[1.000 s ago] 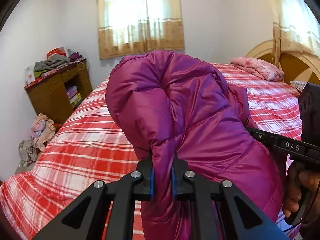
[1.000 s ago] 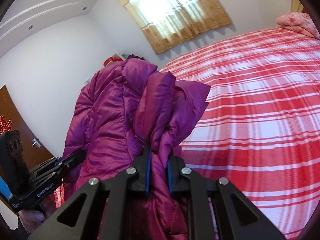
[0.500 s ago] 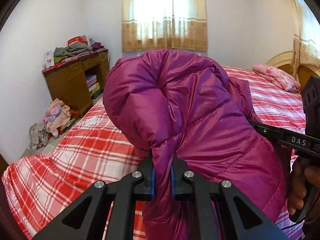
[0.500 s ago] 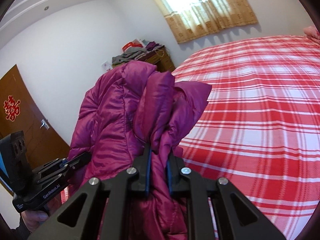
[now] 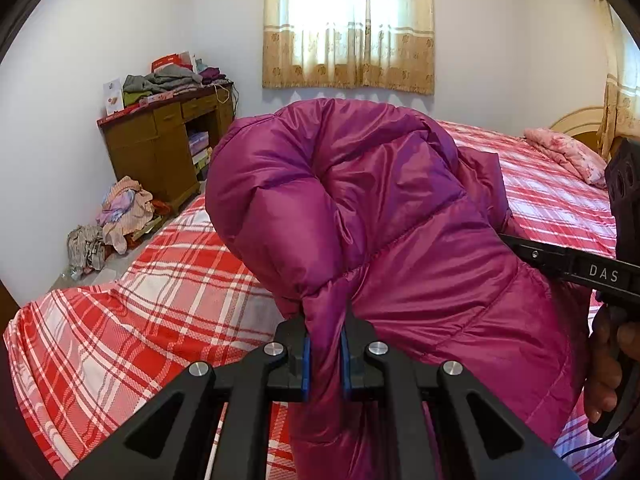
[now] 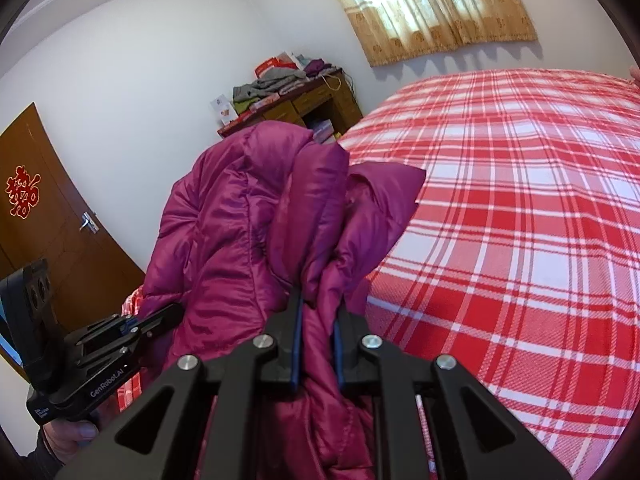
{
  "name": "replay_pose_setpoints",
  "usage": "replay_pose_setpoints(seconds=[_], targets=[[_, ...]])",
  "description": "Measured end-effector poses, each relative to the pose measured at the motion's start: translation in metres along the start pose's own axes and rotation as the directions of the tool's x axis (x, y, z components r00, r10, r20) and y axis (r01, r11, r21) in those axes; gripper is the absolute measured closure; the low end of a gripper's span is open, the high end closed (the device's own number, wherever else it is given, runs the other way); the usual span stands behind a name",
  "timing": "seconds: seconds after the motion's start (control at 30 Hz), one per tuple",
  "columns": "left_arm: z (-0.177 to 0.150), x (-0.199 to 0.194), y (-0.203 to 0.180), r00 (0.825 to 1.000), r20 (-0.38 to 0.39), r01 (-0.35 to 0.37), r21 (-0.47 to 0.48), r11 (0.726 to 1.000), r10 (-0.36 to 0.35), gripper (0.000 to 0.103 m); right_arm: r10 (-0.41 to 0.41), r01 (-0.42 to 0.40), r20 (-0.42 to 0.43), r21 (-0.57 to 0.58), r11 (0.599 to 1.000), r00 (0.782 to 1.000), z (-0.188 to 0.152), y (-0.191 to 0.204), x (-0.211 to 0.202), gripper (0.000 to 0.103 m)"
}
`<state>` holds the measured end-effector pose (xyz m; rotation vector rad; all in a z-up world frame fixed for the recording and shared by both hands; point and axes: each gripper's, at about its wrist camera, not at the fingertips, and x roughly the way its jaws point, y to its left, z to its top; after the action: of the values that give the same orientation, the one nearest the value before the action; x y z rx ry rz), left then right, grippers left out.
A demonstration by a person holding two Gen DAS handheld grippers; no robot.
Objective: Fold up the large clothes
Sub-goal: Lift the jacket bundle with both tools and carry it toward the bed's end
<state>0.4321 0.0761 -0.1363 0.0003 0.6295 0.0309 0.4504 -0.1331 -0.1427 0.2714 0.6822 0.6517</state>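
Note:
A magenta quilted puffer jacket [image 5: 380, 216] hangs bunched in the air over the red plaid bed [image 5: 152, 304]. My left gripper [image 5: 325, 344] is shut on a fold of the jacket. My right gripper [image 6: 317, 340] is shut on another fold of the same jacket [image 6: 248, 232]. The right gripper's body shows at the right edge of the left wrist view, and the left gripper's body at the lower left of the right wrist view. The jacket's lower part hangs out of sight below both grippers.
The plaid bed [image 6: 520, 208] fills the right of the right wrist view. A wooden desk [image 5: 160, 148] piled with clothes stands by the far wall, with a clothes heap [image 5: 116, 216] on the floor. A pink pillow [image 5: 568, 152] lies by the headboard. A brown door [image 6: 48, 232] stands at left.
Both grippers have swung with the jacket toward the left, so the desk, floor clothes and door have come further into view. Both grips on the jacket are unchanged.

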Motion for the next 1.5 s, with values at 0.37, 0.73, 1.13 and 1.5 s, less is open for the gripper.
replay_pose_setpoints(seconds=[0.37,0.73,1.13,1.5], targets=[[-0.017,0.017,0.013,0.999,-0.034,-0.014,0.007,1.000,0.014,0.090,-0.017,0.017,-0.059,0.008,1.000,0.998,-0.009,-0.003,0.024,0.087],[-0.029,0.031,0.020,0.997,-0.058,-0.053,-0.013,0.998,0.053,0.062,-0.072,0.072,-0.094,-0.004,0.997,0.993,-0.021,-0.006,0.038,0.087],[-0.036,0.043,0.034,0.994,-0.062,-0.095,-0.055,0.994,0.091,0.027,-0.112,0.113,-0.117,0.004,0.994,0.987,-0.030,-0.010,0.046,0.080],[-0.043,0.052,0.043,0.996,-0.047,-0.081,-0.099,0.992,0.076,0.018,-0.143,0.145,-0.125,0.012,0.989,0.982,-0.039,-0.011,0.053,0.071]])
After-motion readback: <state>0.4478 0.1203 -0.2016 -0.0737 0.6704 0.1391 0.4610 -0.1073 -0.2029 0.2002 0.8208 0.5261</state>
